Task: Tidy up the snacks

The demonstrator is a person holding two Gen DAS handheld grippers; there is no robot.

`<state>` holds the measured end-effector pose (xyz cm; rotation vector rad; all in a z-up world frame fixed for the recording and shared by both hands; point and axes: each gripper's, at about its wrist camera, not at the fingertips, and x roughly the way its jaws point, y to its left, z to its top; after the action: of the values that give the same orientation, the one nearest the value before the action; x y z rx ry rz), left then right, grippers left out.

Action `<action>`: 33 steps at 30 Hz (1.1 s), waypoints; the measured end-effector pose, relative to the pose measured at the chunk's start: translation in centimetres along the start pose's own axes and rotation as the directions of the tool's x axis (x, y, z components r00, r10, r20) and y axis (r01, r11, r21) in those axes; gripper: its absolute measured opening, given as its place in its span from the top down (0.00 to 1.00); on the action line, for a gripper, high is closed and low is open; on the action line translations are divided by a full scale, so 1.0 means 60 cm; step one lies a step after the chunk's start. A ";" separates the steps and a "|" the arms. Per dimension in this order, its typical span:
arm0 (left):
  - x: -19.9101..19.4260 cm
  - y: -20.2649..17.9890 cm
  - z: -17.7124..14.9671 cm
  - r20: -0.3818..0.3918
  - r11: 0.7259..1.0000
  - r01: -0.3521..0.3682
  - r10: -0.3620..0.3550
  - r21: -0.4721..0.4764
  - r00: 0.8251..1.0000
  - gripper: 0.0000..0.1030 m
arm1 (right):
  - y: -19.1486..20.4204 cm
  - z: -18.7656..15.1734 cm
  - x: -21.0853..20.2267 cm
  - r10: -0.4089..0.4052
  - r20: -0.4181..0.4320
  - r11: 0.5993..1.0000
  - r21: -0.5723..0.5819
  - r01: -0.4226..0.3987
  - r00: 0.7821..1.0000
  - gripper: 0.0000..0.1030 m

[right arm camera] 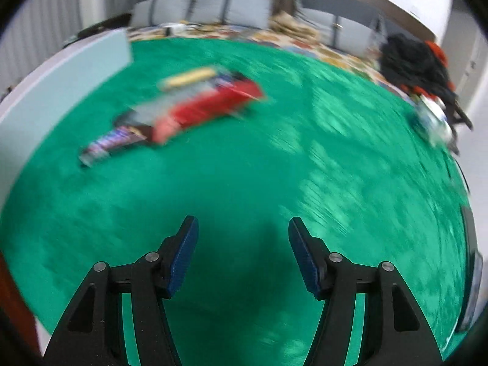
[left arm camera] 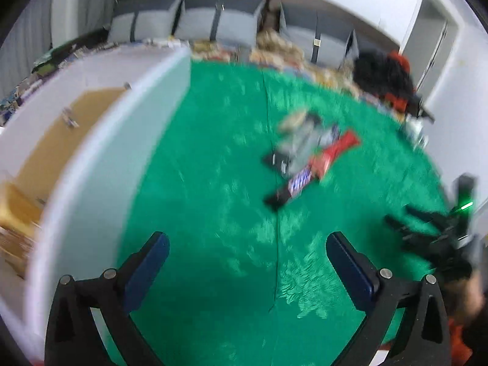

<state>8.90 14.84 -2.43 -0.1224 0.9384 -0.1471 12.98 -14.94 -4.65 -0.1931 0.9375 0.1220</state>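
Both your hand-held grippers, left (left arm camera: 247, 245) and right (right arm camera: 243, 231), hang with jaws apart and empty over the green tabletop (left arm camera: 213, 198); the snack pile (left arm camera: 308, 158) lies farther off.

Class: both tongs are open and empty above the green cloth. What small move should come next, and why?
Probably bring the left tongs forward to the snack pile on the green cloth: they gape empty, the dark bar lies nearest, and the white box stands beside it.
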 end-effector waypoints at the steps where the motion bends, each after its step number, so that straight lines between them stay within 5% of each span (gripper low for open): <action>1: 0.020 -0.009 -0.005 -0.017 1.000 -0.021 0.021 0.012 1.000 0.01 | -0.017 -0.005 -0.003 -0.007 0.001 1.000 0.015 0.007 1.000 0.37; 14: 0.132 -0.018 -0.003 -0.020 0.991 -0.106 0.108 0.078 0.994 0.01 | -0.099 -0.036 0.027 0.008 0.016 0.989 0.145 -0.010 1.000 0.13; 33: 0.137 -0.025 -0.007 0.005 0.986 -0.124 0.124 0.109 0.992 0.00 | -0.098 -0.037 0.032 -0.002 0.008 0.989 0.149 0.001 1.000 0.09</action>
<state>13.24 11.89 -8.94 0.0375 0.9351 -0.0832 13.43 -21.11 -6.82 -0.0546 0.9346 0.0511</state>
